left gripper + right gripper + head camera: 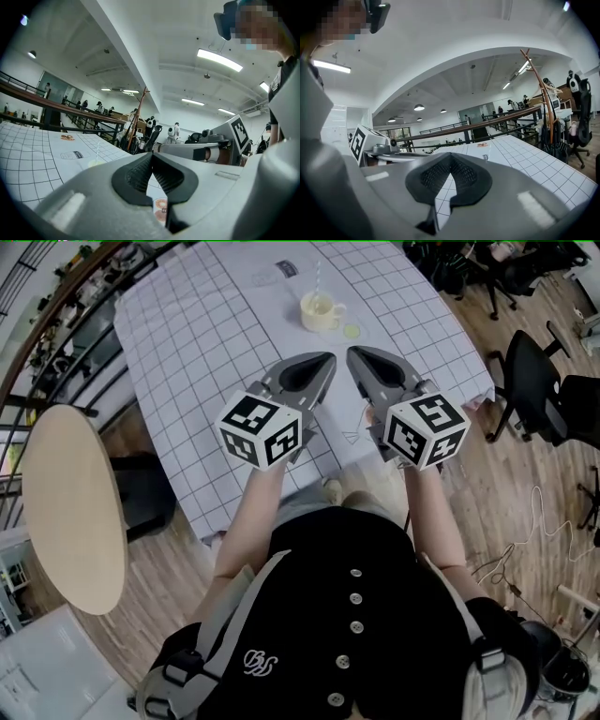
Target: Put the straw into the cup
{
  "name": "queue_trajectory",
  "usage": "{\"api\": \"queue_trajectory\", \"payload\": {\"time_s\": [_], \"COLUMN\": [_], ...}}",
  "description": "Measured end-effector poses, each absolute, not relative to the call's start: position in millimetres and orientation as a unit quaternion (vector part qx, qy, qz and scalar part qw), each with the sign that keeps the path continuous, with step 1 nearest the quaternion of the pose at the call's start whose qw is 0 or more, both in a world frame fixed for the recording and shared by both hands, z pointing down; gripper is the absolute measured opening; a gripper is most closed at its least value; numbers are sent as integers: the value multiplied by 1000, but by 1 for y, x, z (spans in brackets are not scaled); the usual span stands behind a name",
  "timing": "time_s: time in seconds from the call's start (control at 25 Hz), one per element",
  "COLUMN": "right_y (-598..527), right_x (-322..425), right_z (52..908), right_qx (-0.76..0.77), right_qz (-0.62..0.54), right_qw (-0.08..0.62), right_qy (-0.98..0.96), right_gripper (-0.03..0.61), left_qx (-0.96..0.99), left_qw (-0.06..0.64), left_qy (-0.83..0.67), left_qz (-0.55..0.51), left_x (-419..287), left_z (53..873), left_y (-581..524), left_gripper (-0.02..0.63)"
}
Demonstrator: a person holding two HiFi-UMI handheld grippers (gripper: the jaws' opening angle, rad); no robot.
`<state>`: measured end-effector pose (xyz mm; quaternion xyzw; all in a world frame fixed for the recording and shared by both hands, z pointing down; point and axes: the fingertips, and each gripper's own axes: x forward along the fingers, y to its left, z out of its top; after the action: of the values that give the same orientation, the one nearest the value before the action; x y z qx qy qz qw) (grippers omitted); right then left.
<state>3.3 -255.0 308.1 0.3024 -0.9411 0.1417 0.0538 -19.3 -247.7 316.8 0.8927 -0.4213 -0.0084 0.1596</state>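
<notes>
A cream cup [320,311] with a handle stands at the far middle of the grid-cloth table [187,352]. A striped straw [317,277] appears to stand in it, leaning away from me. In the left gripper view the straw [97,149] rises over a pale yellow patch behind the jaws. My left gripper [326,359] and right gripper [352,352] hover side by side just short of the cup, both shut with nothing held. Their tips meet in the left gripper view [151,157] and in the right gripper view [450,157].
A small yellow-green disc [351,331] lies right of the cup. A clear item with a dark label [286,270] sits at the far edge. A round wooden table [70,502] stands to the left and black office chairs [539,390] to the right.
</notes>
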Motion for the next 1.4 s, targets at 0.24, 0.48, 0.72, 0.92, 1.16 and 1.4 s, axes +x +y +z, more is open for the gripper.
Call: {"api": "queue_trajectory", "payload": {"time_s": [0.24, 0.48, 0.72, 0.92, 1.16, 1.4], "right_y": [-250, -243, -228, -222, -215, -207], "right_x": [8, 8, 4, 3, 5, 3], "right_z": [300, 297, 305, 311, 315, 321], "right_qx": [310, 305, 292, 290, 288, 265], "right_qz": [129, 118, 123, 128, 129, 133], "right_qw": [52, 57, 66, 72, 75, 88], "right_qy": [-941, -943, -946, -946, -946, -951], "right_gripper": [0, 0, 0, 0, 0, 0], "left_qx": [891, 892, 891, 892, 890, 892], "left_qw": [154, 149, 159, 160, 161, 172], "left_qy": [-426, -425, -425, -423, -426, -418], "left_qz": [-17, -15, -8, -4, -3, -4], "left_x": [-20, -18, -17, -15, -17, -11], "left_z": [308, 305, 313, 315, 317, 321], "left_y": [-241, -238, -231, -224, -219, -216], "left_gripper": [0, -2, -2, -2, -2, -2]}}
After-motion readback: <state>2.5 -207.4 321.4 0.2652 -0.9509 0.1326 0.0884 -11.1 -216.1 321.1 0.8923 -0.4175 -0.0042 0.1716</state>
